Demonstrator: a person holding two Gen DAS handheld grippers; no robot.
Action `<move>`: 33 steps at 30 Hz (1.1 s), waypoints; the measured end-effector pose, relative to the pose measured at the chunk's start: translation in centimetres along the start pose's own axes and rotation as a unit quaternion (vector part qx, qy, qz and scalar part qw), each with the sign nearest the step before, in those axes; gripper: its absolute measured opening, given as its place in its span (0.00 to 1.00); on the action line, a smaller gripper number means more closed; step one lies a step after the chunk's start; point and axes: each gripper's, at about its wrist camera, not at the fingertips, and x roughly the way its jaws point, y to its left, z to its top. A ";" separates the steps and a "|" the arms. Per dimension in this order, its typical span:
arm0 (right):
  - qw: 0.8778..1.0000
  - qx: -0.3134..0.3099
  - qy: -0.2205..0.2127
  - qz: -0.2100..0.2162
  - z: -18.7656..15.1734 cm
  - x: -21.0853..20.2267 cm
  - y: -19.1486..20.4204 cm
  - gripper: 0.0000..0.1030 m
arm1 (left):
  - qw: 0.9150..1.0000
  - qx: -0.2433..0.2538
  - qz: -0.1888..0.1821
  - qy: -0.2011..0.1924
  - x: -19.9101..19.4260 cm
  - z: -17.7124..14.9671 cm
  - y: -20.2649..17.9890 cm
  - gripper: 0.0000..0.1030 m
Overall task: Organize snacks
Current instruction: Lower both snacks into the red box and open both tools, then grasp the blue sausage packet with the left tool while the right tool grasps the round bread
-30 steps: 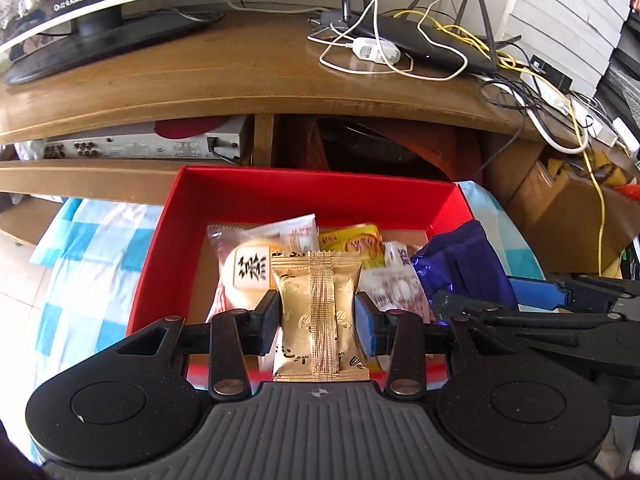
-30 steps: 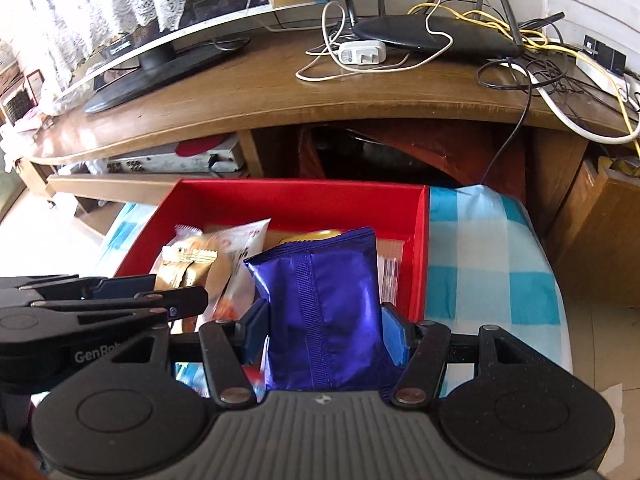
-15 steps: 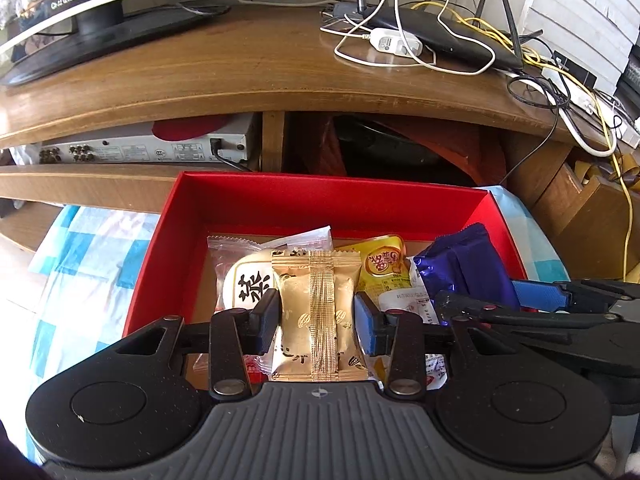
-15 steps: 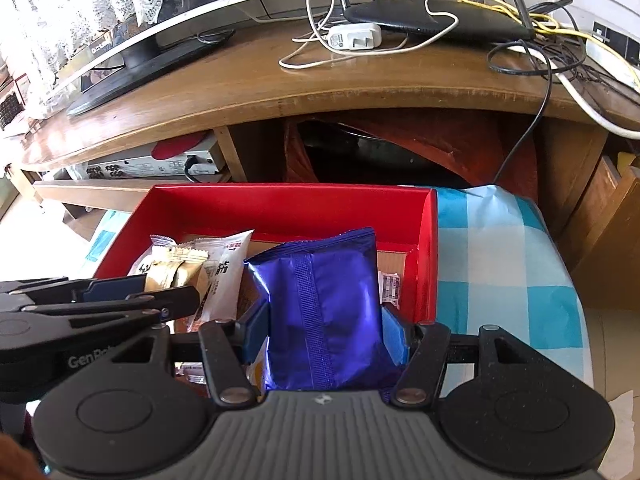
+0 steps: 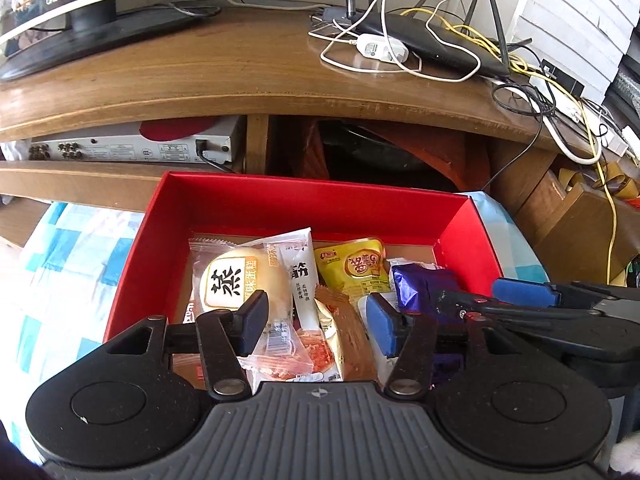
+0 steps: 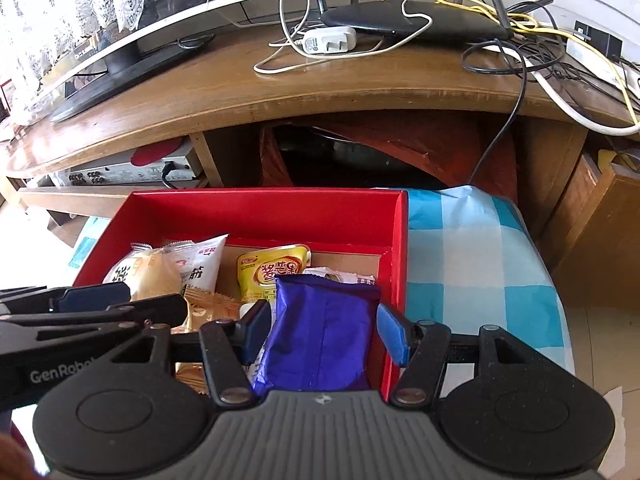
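A red box (image 5: 304, 204) holds several snack packets. My left gripper (image 5: 316, 322) is open over the box, with the gold packet (image 5: 352, 340) lying loose below it among a bun packet (image 5: 240, 280), a white packet (image 5: 302, 280) and a yellow packet (image 5: 352, 270). My right gripper (image 6: 324, 330) is open too. The blue packet (image 6: 320, 336) lies between its fingers in the box's right end (image 6: 394, 240). The blue packet also shows in the left wrist view (image 5: 420, 284), with the right gripper (image 5: 520, 300) beside it.
The box sits on a blue-and-white checked cloth (image 6: 472, 264). Behind it is a wooden TV stand (image 5: 240, 64) with a TV base (image 5: 88, 36), a router and tangled cables (image 5: 432, 48), and a silver player (image 5: 132, 148) on the shelf below.
Both grippers opened. The gold packet dropped from my left gripper into the box. The blue packet dropped from my right gripper and lies flat in the box.
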 end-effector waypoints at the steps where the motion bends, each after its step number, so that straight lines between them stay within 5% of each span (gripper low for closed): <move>1: 1.000 0.001 -0.001 0.000 0.0 -0.2 0.0 0.76 | 1.000 -0.001 -0.001 0.000 -0.1 0.0 0.0 0.61; 19: 0.999 -0.027 0.014 0.009 -4.8 -5.6 2.1 0.78 | 0.999 -0.034 -0.011 0.015 -5.2 -4.9 1.2 0.76; 33: 0.999 -0.030 0.043 0.007 -7.5 -6.1 1.6 0.78 | 0.994 -0.056 0.004 0.099 -0.5 -9.1 1.0 0.76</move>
